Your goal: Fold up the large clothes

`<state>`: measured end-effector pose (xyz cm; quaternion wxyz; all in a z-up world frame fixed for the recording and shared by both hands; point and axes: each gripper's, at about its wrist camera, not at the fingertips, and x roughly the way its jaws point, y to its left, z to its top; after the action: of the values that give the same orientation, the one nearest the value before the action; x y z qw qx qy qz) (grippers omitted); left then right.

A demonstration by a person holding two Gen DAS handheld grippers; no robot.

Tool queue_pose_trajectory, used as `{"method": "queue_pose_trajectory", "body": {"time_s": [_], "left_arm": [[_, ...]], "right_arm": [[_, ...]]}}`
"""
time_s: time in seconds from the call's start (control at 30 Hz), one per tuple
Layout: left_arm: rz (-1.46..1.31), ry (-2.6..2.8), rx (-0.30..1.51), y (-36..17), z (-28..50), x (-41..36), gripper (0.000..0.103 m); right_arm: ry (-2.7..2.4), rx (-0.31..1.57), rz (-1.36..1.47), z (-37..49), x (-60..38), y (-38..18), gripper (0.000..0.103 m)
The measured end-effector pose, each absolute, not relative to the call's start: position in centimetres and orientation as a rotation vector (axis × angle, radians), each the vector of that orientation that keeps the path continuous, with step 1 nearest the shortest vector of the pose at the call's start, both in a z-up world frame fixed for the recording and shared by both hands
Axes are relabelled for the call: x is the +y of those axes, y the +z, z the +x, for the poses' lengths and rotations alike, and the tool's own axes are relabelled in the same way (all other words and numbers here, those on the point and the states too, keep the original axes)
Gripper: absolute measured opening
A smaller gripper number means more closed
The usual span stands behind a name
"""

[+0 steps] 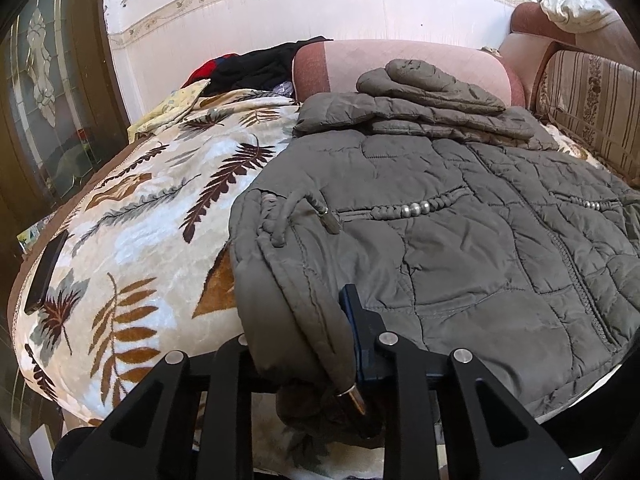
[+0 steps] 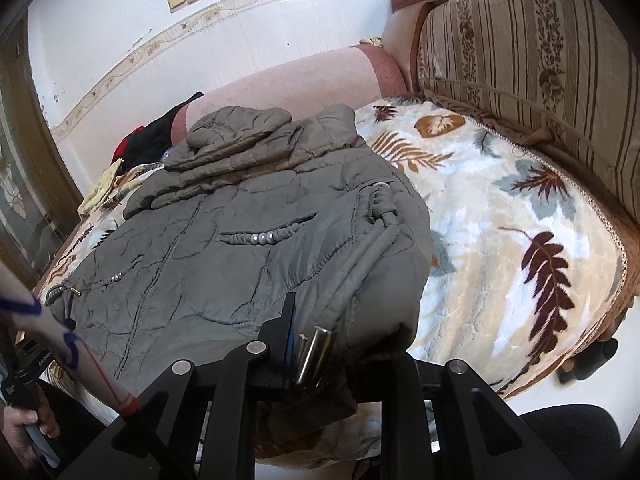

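Fingers (image 1: pixel 352 320) of both grippers pinch the jacket's (image 1: pixel 460 232) near hem corners, its length running toward twelve o'clock across the bed (image 1: pixel 132 240).

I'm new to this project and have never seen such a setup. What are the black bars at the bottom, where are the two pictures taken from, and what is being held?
No robot here: a person carries a two-finger gripper in each hand, and each has a camera looking along its fingers. The black bars are the grippers' own frames. One picture comes from the left gripper, the other from the right gripper. A grey quilted jacket lies on a leaf-patterned blanket over a sofa, its sleeves folded across the top. Each gripper is shut on a near bottom corner of the jacket, beside metal-tipped drawstrings.
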<state>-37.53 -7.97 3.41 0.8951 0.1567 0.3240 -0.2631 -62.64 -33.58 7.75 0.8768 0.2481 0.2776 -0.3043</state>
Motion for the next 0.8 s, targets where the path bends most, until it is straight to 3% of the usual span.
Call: {"method": "queue_pose_trajectory", "body": {"time_s": [0.8], "left_arm": [[0.286,-0.583,0.643,7.1,-38.0,-6.9,0.023]], "right_arm": [[-0.636,0.514,0.508,-64.8,-34.2,11.2,0.019]]}}
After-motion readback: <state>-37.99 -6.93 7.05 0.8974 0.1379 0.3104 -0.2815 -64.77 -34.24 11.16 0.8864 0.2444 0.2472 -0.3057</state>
